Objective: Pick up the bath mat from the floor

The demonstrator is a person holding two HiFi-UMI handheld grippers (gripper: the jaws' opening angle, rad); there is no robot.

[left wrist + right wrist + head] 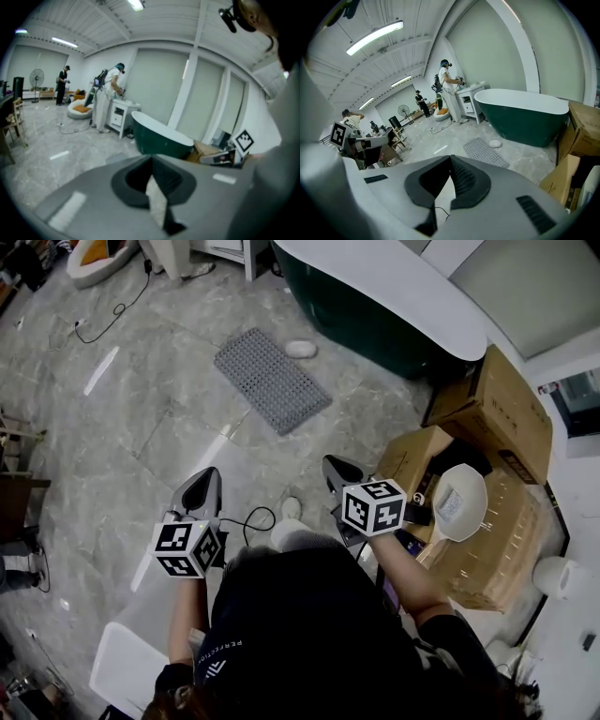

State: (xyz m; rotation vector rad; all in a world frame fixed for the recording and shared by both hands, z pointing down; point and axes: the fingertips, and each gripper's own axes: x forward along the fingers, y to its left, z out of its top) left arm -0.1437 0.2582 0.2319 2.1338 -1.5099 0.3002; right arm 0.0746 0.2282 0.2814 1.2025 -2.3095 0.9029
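The grey bath mat (272, 379) lies flat on the marbled floor (159, 427), slantwise beside the dark green bathtub (375, 324), with a small white rounded object (301, 349) just off its corner nearest the tub. Well apart from the mat, nearer the person, the left gripper (208, 476) and the right gripper (334, 465) are held side by side above the floor, each with its jaws closed tip to tip on nothing. Cardboard boxes (492, 409) stand by the tub's end, to the right of the right gripper.
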